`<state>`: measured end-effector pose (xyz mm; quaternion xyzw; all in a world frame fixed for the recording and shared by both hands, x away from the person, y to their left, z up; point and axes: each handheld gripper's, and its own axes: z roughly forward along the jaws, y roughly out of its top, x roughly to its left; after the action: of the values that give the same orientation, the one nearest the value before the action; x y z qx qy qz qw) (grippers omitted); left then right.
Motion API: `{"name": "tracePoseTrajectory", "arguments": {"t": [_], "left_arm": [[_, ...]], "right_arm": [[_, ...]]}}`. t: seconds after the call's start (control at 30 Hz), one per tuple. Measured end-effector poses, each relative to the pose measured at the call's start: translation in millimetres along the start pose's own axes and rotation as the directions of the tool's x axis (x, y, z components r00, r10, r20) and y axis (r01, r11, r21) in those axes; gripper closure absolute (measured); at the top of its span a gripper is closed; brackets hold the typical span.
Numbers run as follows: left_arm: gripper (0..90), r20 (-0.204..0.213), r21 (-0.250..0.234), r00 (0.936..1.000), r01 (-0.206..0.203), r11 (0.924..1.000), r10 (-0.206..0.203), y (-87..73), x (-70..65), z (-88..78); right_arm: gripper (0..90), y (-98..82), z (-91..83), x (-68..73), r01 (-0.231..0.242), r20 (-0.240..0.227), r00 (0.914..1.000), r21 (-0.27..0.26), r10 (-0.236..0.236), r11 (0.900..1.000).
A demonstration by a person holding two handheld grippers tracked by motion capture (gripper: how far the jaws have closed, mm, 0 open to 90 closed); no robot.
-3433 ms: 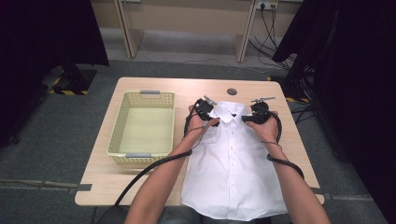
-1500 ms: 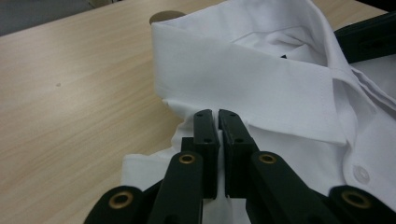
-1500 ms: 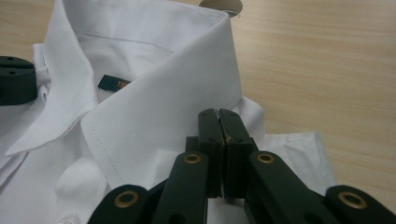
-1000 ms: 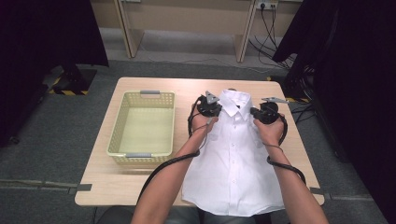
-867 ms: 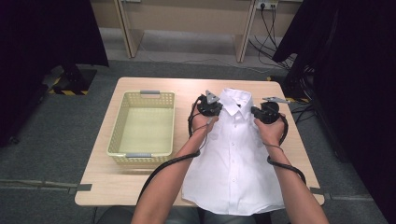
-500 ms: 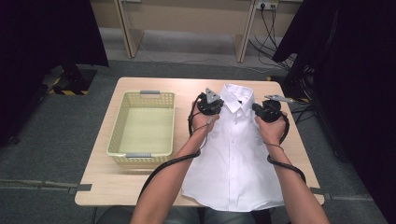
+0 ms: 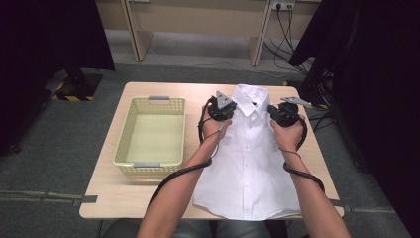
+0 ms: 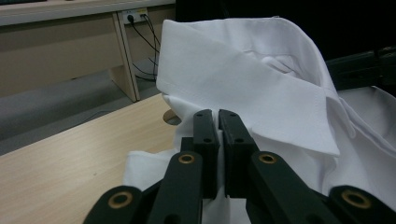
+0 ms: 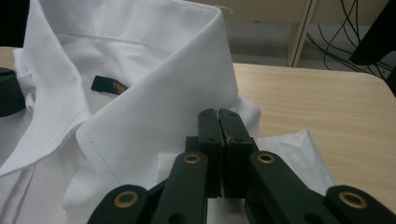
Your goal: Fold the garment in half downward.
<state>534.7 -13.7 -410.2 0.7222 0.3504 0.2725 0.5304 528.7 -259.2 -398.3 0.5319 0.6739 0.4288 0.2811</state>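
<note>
Lying face-up on the wooden table, the white shirt is buttoned and spread flat, collar toward the far edge and hem at the near edge, just beside the person. Both sleeves appear folded beneath the body, so the garment reads as a narrow rectangle. The left gripper has its jaws closed on a fold of cloth at one shoulder, below the collar; the right gripper is likewise clamped on cloth at the opposite shoulder. An empty yellow basket stands just left of the shirt, apart from it. Judged from this layout, the side folds look complete, while the lengthwise fold and transfer into the basket remain undone.
</note>
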Motion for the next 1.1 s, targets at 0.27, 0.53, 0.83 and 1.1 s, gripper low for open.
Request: {"name": "tracePoseTrajectory", "arguments": {"t": [0.27,0.53,0.83,1.1], "left_arm": [[85.6,-0.005,-0.016,1.0,0.0,0.9999,-0.001,5.5,1.1,-3.6],[85.7,-0.011,-0.03,0.9999,0.001,0.9995,-0.001,10.7,1.6,-6.2],[85.7,-0.016,-0.045,0.9999,-0.006,0.999,0.006,17.8,2.2,-8.6],[85.7,-0.019,-0.069,0.9996,-0.02,0.9974,0.018,27.0,1.5,-12.3]], "right_arm": [[88.7,5.6,-2.0,3.3,0.006,0.004,1.0,-0.02,-0.006,1.0],[88.6,12.4,-5.9,5.1,0.014,0.006,0.9999,-0.038,-0.014,0.999],[88.7,19.1,-9.0,6.2,0.017,0.006,0.9998,-0.052,-0.017,0.999],[88.7,27.3,-13.4,7.3,0.026,0.009,0.9996,-0.069,-0.026,0.997]]}}
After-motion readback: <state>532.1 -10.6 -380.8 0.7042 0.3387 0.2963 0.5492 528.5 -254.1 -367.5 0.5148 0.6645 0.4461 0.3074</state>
